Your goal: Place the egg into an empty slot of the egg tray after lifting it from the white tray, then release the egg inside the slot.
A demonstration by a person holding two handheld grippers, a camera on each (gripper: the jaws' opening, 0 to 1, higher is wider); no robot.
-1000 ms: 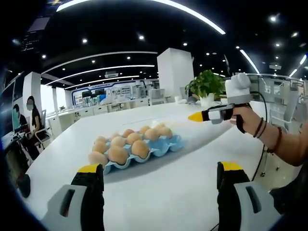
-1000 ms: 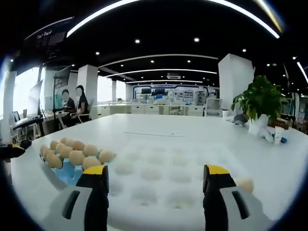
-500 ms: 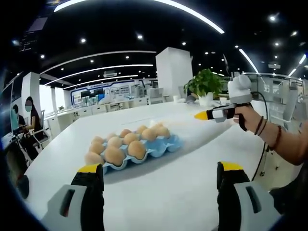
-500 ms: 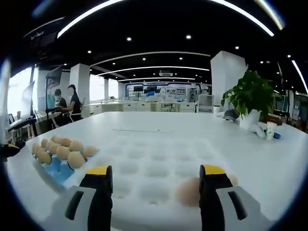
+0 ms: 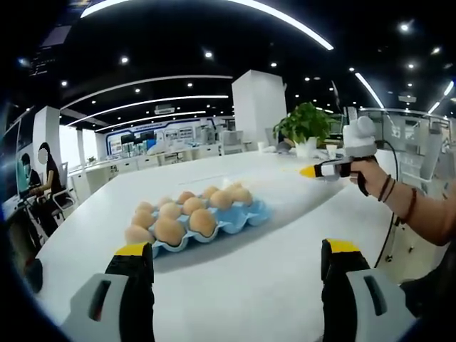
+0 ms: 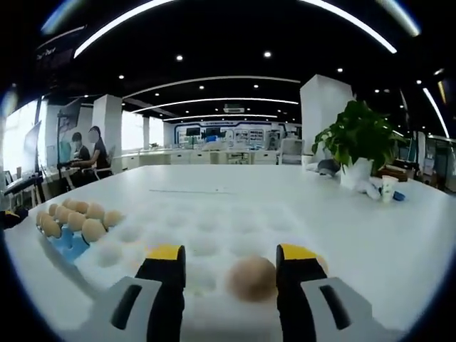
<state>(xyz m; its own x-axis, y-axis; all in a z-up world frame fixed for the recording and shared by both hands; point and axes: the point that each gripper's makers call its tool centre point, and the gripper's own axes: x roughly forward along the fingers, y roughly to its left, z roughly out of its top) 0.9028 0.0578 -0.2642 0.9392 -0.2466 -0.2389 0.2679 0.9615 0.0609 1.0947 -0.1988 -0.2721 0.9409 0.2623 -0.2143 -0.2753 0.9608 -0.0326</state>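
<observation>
Straddling egg (image 6: pixel 251 278) on white tray (image 6: pixel 214 228), right gripper (image 6: pixel 231 271) jaws narrowed, contact unclear; left gripper (image 5: pixel 235 267) spread wide near blue egg tray (image 5: pixel 246 214), holding nothing; no legible writing.

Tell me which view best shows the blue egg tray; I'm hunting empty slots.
The left gripper view: the blue egg tray lies whole, empty slots along its near-right edge. In the right gripper view it is small at the edge.

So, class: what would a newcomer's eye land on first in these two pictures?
In the right gripper view, a brown egg sits on the white tray between the open right tongs. In the left gripper view, a blue egg tray of brown eggs lies on the white table.
</observation>
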